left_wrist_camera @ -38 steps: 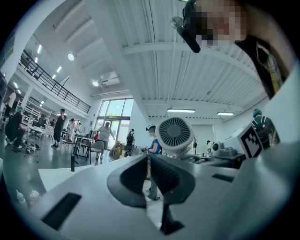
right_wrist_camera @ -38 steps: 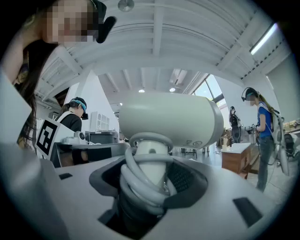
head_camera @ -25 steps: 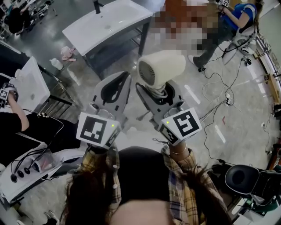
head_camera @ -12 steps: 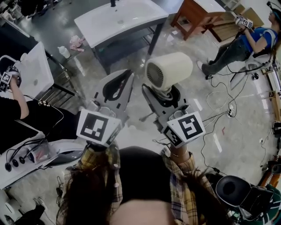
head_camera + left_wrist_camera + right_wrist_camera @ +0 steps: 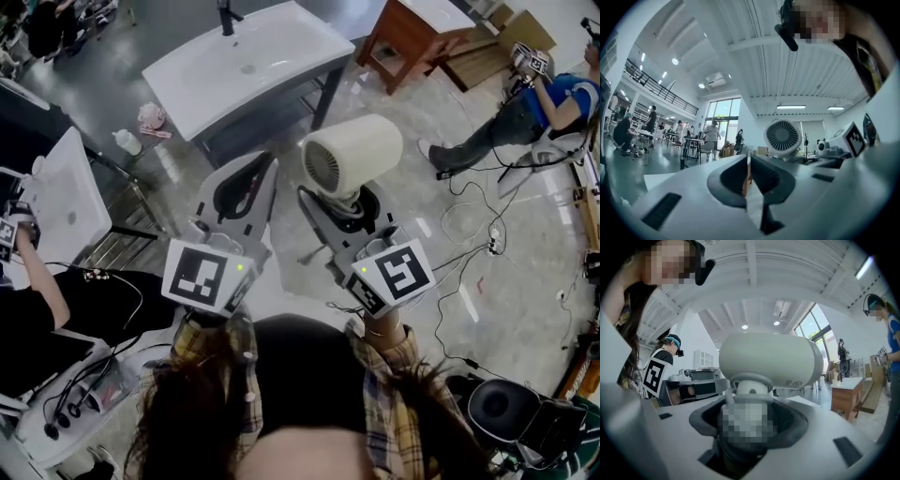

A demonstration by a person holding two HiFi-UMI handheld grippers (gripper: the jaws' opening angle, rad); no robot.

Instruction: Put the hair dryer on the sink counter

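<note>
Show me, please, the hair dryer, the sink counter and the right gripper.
hair dryer (image 5: 361,150), head view, cream barrel.
sink counter (image 5: 202,98), head view, bare white top.
right gripper (image 5: 339,195), head view, between its fingertips.

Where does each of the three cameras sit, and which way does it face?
Head view: on the person's head, looking down on left claw, right claw, plaid sleeves, sink counter.
Left gripper view: on the left claw, looking level along its closed jaws.
Right gripper view: on the right claw, facing the hair dryer it grips.
All share the hair dryer.
</note>
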